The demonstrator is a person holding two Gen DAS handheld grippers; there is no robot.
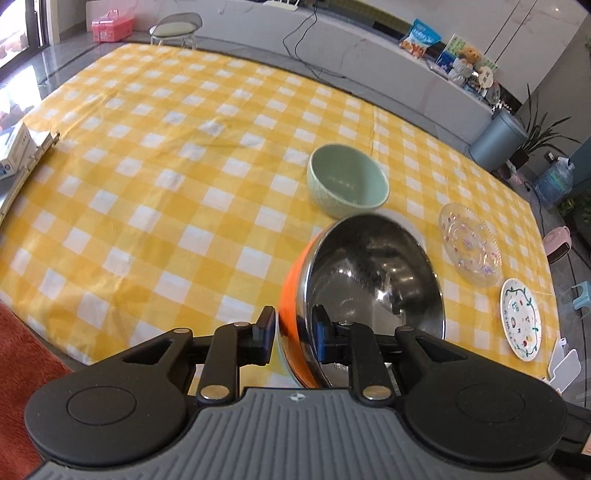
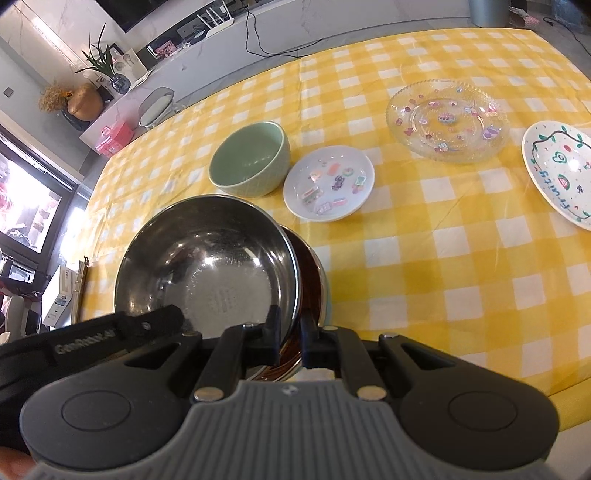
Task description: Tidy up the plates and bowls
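Note:
My left gripper (image 1: 294,332) is shut on the rim of an orange-sided steel bowl (image 1: 373,277), which it holds tilted. In the right wrist view the same steel bowl (image 2: 210,273) sits partly inside a second steel bowl with a pale outer wall (image 2: 314,280). My right gripper (image 2: 290,334) is shut on the rim of that second bowl. A green bowl (image 1: 347,181) (image 2: 251,158) stands upright behind them. A small white sticker plate (image 2: 328,182), a clear glass plate (image 2: 447,120) (image 1: 469,243) and a painted white plate (image 2: 557,170) (image 1: 521,319) lie flat to the right.
A yellow checked cloth (image 1: 166,166) covers the table. A box and a binder (image 1: 14,155) lie at its left edge. A stool (image 1: 175,29) and a pink case (image 1: 110,24) stand beyond the far side. A red rug (image 1: 18,350) lies at the near left.

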